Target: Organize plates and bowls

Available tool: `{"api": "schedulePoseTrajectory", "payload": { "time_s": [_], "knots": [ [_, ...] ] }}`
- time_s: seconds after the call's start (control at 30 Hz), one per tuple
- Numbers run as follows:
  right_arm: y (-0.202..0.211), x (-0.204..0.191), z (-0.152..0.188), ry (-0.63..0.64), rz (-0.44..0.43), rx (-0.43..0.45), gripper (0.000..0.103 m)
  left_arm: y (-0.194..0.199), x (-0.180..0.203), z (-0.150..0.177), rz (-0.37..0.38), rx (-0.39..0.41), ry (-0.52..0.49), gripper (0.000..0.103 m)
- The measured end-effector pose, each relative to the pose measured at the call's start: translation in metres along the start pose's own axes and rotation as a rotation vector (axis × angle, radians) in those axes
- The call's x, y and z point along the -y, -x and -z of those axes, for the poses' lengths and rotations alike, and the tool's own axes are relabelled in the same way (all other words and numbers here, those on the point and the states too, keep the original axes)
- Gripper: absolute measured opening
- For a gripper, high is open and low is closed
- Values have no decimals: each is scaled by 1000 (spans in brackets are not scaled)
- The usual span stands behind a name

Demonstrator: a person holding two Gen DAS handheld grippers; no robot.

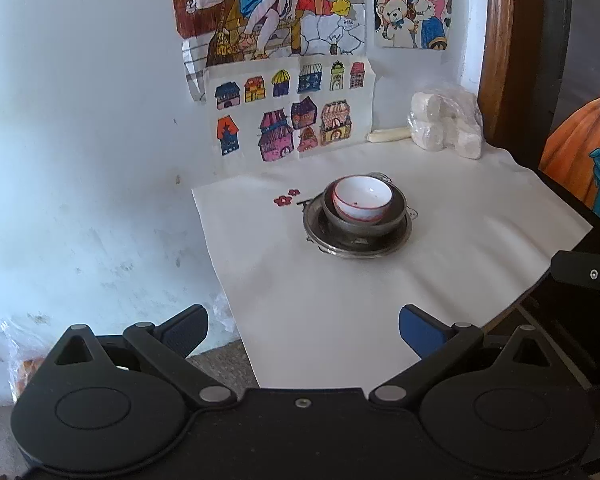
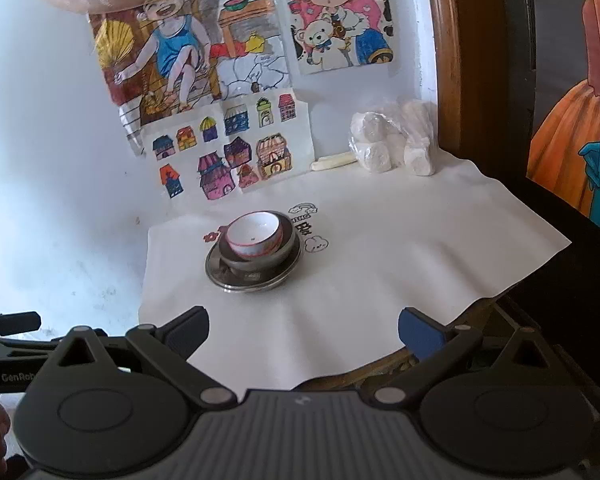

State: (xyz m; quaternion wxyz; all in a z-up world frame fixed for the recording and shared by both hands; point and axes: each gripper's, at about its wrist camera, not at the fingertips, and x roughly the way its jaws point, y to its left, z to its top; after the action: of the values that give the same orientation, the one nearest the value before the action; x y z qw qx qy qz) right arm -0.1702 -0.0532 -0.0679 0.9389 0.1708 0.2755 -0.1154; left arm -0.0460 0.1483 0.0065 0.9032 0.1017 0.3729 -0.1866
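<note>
A white bowl with a red rim (image 1: pixel 362 198) sits inside a dark grey bowl (image 1: pixel 364 224), which sits on a metal plate (image 1: pixel 358 246) on the white cloth. The same stack shows in the right wrist view: white bowl (image 2: pixel 254 234), dark bowl (image 2: pixel 258 260), plate (image 2: pixel 254 280). My left gripper (image 1: pixel 303 330) is open and empty, held back near the table's front edge. My right gripper (image 2: pixel 303 334) is open and empty, also well short of the stack.
A white cloth (image 1: pixel 380 300) covers the table. A plastic bag of white lumps (image 1: pixel 446 124) and a pale stick (image 1: pixel 388 135) lie at the back right by the wall. Coloured drawings (image 1: pixel 284 112) hang on the wall. A wooden frame (image 1: pixel 498 52) stands at the right.
</note>
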Motion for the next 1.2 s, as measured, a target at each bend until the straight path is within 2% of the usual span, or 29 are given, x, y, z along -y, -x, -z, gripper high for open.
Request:
{"api": "schedulePoseTrajectory", "payload": {
  "time_s": [0.33, 0.57, 1.2],
  "knots": [
    [7, -6, 6, 16, 18, -10, 103, 1, -5, 5, -9, -33, 57, 101],
    [7, -4, 7, 9, 18, -9, 103, 2, -1, 2, -6, -21, 28, 101],
    [0, -3, 5, 3, 25, -34, 103, -5, -4, 2, 28, -36, 42, 101]
  ]
}}
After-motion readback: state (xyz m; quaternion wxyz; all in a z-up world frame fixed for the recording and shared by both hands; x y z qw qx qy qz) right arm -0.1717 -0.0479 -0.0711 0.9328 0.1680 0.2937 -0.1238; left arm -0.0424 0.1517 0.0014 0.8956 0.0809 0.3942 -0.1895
